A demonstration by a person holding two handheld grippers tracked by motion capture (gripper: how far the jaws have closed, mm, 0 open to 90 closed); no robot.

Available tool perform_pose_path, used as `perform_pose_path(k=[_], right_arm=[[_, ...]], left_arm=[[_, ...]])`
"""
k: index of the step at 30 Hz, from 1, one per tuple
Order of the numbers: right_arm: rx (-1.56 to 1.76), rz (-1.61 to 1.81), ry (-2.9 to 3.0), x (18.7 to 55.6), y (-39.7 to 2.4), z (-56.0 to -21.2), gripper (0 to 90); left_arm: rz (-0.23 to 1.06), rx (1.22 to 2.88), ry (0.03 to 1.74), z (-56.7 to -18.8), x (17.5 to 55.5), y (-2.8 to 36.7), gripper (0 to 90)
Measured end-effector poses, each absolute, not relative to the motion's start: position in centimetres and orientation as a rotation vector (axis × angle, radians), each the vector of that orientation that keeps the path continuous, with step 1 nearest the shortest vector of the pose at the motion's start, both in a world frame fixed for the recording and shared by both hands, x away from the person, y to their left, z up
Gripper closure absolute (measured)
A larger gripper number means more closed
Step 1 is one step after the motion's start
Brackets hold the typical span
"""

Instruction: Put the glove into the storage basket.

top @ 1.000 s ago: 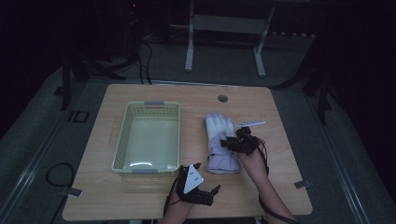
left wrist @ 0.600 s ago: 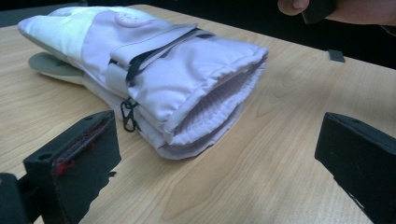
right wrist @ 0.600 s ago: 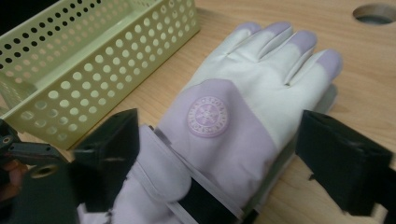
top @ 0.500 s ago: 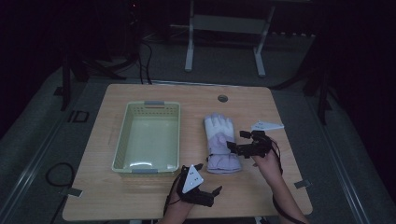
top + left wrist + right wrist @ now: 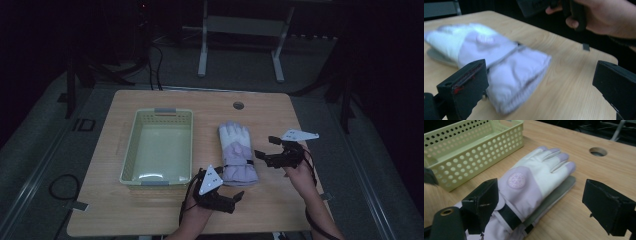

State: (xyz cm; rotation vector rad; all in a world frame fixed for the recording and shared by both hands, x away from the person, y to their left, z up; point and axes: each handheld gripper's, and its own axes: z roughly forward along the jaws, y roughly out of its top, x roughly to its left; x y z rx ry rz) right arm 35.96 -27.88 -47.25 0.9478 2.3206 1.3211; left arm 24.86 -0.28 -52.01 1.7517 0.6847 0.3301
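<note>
A lavender and cream winter glove (image 5: 237, 154) lay flat on the wooden desk (image 5: 280, 210), right of its centre, fingers pointing to the far edge and cuff toward the near edge; the right gripper view showed a round emblem on the back of the glove, a dark strap at the wrist, and a second greyish layer under its outer side, though whether that was another glove could not be told; a pale green perforated basket (image 5: 130, 155) stood on the left half of the desk, just beside the glove and apart from it, its inside bare; a round cable hole (image 5: 238, 105) sat near the far edge, beyond the glove's fingertips; the right gripper (image 5: 261, 155), held in the person's right hand (image 5: 300, 172), hovered just right of the glove's cuff with its jaws spread wide, having just been opening, and nothing was pinched between them; in its own view the glove lay ahead between the two black jaws without the pads pressing on it; the left gripper (image 5: 239, 196), in the person's left hand (image 5: 197, 212), was near the desk's near edge, just below the cuff and beside the basket's near right corner; its jaws also stood wide apart, the cuff lying in front of them, blurred in the left gripper view, ungripped.
</note>
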Motion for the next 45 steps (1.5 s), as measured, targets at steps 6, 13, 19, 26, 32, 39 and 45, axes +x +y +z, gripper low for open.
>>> perform_pose_path(k=[6,13,19,26,32,39,45], right_arm=[[0.951,1.35,2.32,36.0,-28.4,-46.8,11.2],[0.938,1.282,2.277,36.5,-28.3,-46.6,34.5],[0.963,1.265,2.308,37.4,-26.7,-47.6,46.3],[1.01,1.206,2.355,38.0,-25.4,-50.3,47.6],[1.066,1.162,2.443,38.1,-25.1,-52.7,45.4],[1.204,1.199,2.516,39.1,-25.4,-54.9,46.3],[1.273,1.24,2.6,40.0,-25.7,-55.3,63.1]], left_arm=[[0.304,1.752,0.66,-48.8,27.8,-0.6,0.2],[0.383,1.801,0.874,-47.4,31.3,-1.9,9.4],[0.422,1.864,1.069,-48.9,33.6,-2.9,20.5],[0.364,1.888,1.255,-53.0,35.3,-3.4,20.5],[0.247,1.849,1.329,-55.2,35.9,-2.8,17.9],[0.066,1.835,1.323,-56.8,36.9,-2.0,19.9],[-0.008,1.821,1.248,-56.9,36.9,-2.1,48.6]])
